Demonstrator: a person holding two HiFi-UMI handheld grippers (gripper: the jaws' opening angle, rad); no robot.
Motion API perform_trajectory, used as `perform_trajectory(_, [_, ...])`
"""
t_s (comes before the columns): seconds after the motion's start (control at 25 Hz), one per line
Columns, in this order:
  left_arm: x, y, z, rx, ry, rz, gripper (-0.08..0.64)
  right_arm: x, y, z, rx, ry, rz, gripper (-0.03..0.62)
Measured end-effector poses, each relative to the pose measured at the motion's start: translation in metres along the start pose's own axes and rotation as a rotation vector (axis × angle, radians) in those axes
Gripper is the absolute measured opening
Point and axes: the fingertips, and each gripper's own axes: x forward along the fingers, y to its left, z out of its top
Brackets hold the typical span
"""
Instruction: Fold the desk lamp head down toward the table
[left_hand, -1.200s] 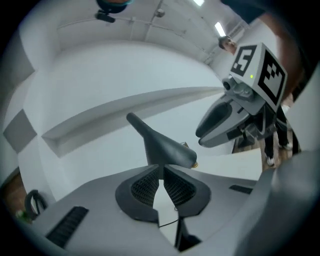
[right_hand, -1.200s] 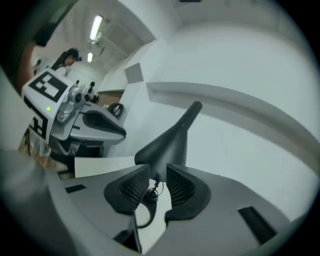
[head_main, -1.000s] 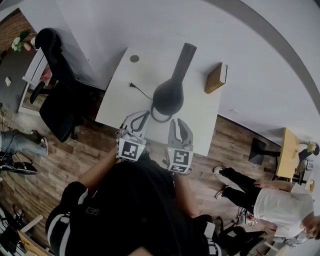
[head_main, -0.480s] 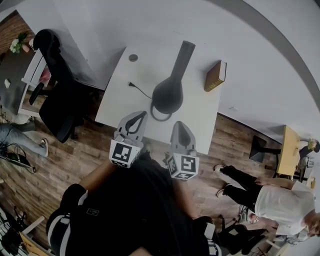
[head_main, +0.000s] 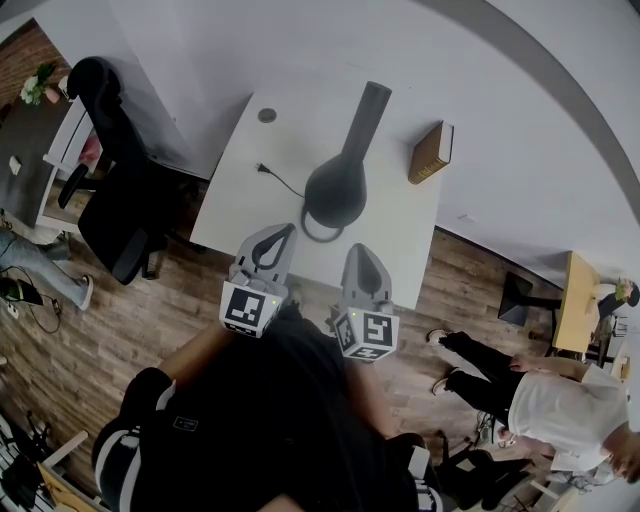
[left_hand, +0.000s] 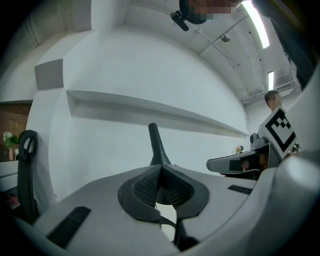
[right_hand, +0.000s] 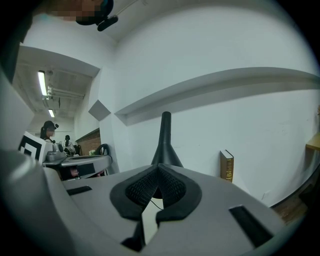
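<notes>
Lamp: we see the dark desk lamp (head_main: 337, 190) standing upright near the middle of the table (head_main: 405, 245), wide at the bottom and narrowing to a slim top; nothing touches it.
Left gripper: we find the left gripper (head_main: 283, 229) over the near edge of the table, short of the lamp. In the left gripper view its jaws are pressed together with nothing between them (left_hand: 160, 172), and the lamp (left_hand: 154, 142) rises beyond their tips.
Right gripper: the right gripper (head_main: 358, 249) sits beside the left one, apart from it, also at the near edge. We read its jaws as pressed together and empty (right_hand: 157, 170), with the lamp (right_hand: 165, 135) straight ahead.
Cord: a black cord with a plug (head_main: 263, 170) lies on the table to the lamp's left.
Book: we note a brown book (head_main: 431, 152) standing upright at the table's far right, well apart from the lamp.
Chair: a black office chair (head_main: 115, 190) stands off the table's left side.
Bystander: a person in a white top (head_main: 560, 410) is at the lower right of the head view.
</notes>
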Motion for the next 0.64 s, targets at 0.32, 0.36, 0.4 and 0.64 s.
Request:
perform_trajectory(0.32, [-0.0003,-0.0014,0.0008,0.000,-0.006,0.006,0.026,-0.0002,-0.0004,-0.0018,-0.003,0.000,0.004,0.014])
perform_trajectory(0.36, [-0.0003,-0.0020,0.0011,-0.001,-0.007,0.006,0.025,-0.0004,-0.0006,-0.0019,-0.004,0.000,0.004,0.014])
perform_trajectory(0.4, [-0.0004,-0.0026,0.0012,-0.002,-0.009,0.006,0.026,-0.0007,-0.0008,-0.0020,-0.005,0.001,0.004,0.014])
perform_trajectory(0.64, [0.0007,-0.0044,0.0011,-0.011,-0.007,0.006,0.026,-0.0010,-0.0021,-0.0026,-0.006,0.002,0.006,0.014])
